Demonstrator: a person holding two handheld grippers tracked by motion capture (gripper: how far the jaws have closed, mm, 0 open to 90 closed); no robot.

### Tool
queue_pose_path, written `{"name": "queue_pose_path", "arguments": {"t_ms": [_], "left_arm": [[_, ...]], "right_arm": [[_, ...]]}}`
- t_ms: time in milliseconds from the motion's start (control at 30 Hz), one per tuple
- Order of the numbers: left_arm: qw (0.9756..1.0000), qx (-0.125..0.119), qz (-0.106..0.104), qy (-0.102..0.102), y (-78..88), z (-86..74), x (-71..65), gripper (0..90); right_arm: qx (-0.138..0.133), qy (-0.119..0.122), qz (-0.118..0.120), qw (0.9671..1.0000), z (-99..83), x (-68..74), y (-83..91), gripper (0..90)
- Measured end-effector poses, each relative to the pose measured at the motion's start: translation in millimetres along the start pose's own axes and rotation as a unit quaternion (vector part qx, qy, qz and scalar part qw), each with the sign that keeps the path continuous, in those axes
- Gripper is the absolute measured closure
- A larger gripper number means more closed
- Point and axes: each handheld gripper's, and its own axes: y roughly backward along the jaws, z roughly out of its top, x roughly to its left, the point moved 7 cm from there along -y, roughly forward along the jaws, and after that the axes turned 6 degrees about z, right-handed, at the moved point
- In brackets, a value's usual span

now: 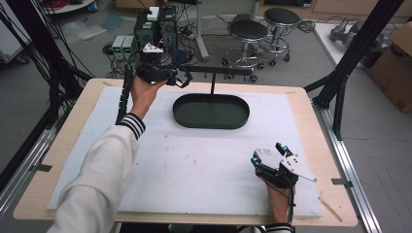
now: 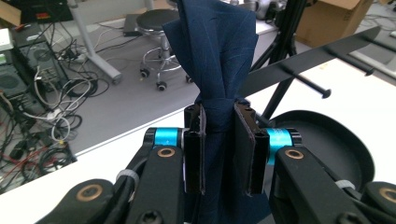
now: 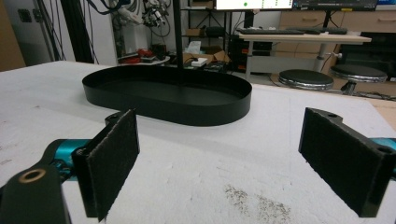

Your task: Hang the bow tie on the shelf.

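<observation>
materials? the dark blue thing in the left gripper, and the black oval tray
Dark blue cloth: woven fabric, matte; it bunches into soft folds between the left gripper pads. Oval tray: looks like thin sheet metal with a matte black coating; thin upright wall, crisp rim, faint sheen. Could be plastic.

My left gripper [image 2: 219, 149] hides the navy cloth's [image 2: 217, 56] lower end; its top runs past the frame edge.

Soft navy cloth [image 2: 217, 56] is creasing between matt, felt-like jaw pads [image 2: 195, 149]; the black tray [image 3: 210, 109] is looking smooth, faintly satin. The white table cover [image 3: 196, 186] is showing rough and scuffed; pale wood [image 1: 73, 121] is edging it.
</observation>
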Motion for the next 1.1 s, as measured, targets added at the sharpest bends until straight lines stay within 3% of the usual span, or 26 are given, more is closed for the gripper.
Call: {"name": "queue_pose_path", "arguments": {"t_ms": [200,333,533,700,767,900,967,1033,1100], "left_arm": [[0.9999,0.005,-0.005,0.014,0.3,-8.8,6.1,74.5],[0.9999,-0.001,-0.007,0.013,1.9,-6.6,4.9,74.3],[0.9998,0.016,-0.001,0.014,0.3,-10.5,6.3,73.0],[0.9998,0.013,-0.004,0.013,-0.7,-10.3,5.0,70.1],[0.9997,0.016,0.002,0.017,-1.2,-11.0,5.7,64.5],[0.9997,0.014,0.001,0.020,1.7,-11.5,6.9,62.5],[0.9995,0.024,-0.001,0.023,3.4,-14.2,7.7,55.0],[0.9995,0.022,-0.004,0.022,4.9,-15.5,7.9,53.8],[0.9999,0.011,0.003,0.008,10.8,-20.0,10.7,44.4]], "right_arm": [[0.000,0.000,0.000,1.0000,0.0,0.0,0.0,11.4],[0.000,0.000,-0.001,1.0000,0.0,-0.1,0.0,11.3],[0.000,0.000,-0.001,1.0000,0.0,0.0,0.0,11.4],[0.000,-0.001,0.000,1.0000,0.0,-0.3,0.2,11.4],[0.000,-0.002,0.000,1.0000,0.0,-0.2,0.2,11.3],[-0.001,-0.001,0.000,1.0000,0.1,-0.1,0.1,11.4],[0.000,-0.001,0.000,1.0000,0.0,0.2,0.2,11.4],[-0.001,0.001,0.000,1.0000,0.0,-0.2,0.2,11.4],[-0.001,-0.001,0.002,1.0000,0.1,0.0,0.4,11.3]]}}
